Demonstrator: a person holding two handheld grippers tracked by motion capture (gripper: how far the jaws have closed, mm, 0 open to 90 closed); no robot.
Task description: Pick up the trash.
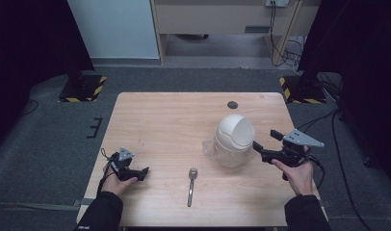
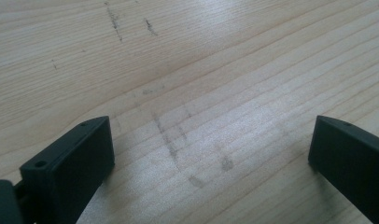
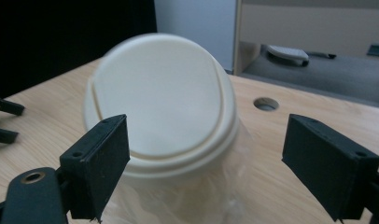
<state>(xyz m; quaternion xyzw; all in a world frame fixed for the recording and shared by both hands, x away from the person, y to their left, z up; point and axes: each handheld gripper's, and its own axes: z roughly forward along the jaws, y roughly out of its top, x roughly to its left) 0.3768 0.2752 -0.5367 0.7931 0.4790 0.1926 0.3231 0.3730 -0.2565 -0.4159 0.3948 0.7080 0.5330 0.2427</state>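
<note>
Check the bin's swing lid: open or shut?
Shut, as far as visible. In the right gripper view the cream flap sits flush in the dome of the bin, no gap showing. High view shows the bin upright; contents cannot be told.

The left tool (image 2: 211, 163), its jaws spread wide, hangs low over the scuffed wooden table (image 2: 201, 70).

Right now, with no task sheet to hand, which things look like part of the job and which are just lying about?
Likely in play (a judgement):
- small bin with a cream swing lid, clear liner inside; the open right gripper is closing in on it
- spoon

Lying about:
- table's cable hole
- open left gripper, idle over bare table
</note>
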